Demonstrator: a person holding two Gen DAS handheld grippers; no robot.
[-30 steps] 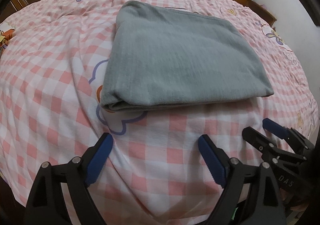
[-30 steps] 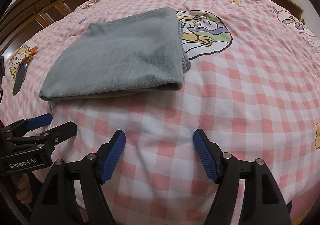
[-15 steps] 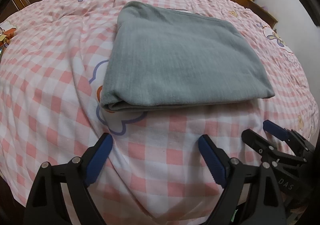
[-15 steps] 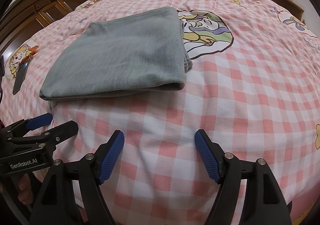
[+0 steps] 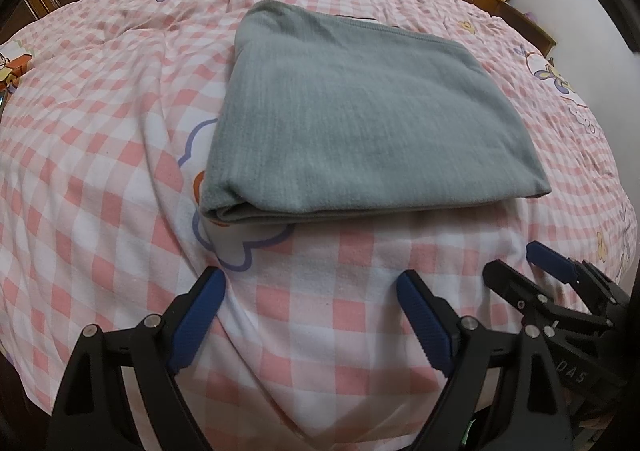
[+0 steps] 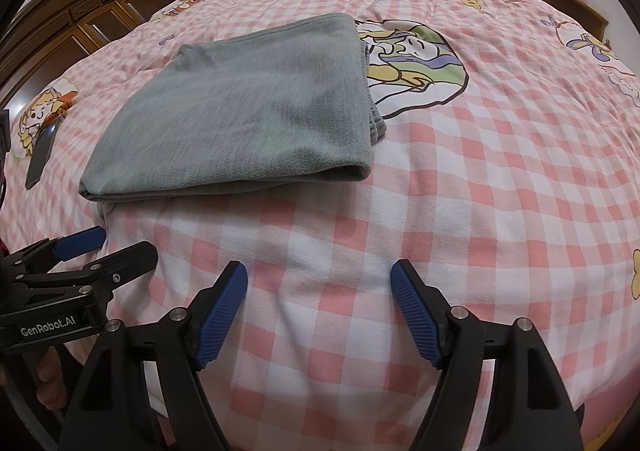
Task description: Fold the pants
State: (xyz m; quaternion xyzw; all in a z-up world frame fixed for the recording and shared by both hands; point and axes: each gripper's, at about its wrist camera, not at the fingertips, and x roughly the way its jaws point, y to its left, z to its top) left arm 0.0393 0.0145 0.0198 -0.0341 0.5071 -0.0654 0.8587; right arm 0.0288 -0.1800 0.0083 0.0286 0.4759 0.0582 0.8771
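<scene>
Bed (image 5: 100, 171): wide, covered in a pink-and-white checked sheet with cartoon prints; soft and yielding underneath.

Wooden cabinets (image 6: 92, 15): dark, along the far side of the bed.

Pants (image 5: 360, 123): grey knit, lying near the middle of the bed as a flat rectangular packet, several layers deep. Fold edge faces the tongs; stacked layer ends show on the right side in the right wrist view. Judged light, limp and slightly grippy; likely to sag if lifted by one corner. Best taken at the two near corners of the thick fold edge, all layers pinched together.

Left tongs (image 5: 310, 315): released, jaws wide apart, nothing between them, just short of the near edge of the pants.

Right tongs (image 6: 318, 313): likewise released and bare, beside the left.

Phone (image 6: 40, 155): dark, flat on the sheet, well left of the pants.
</scene>
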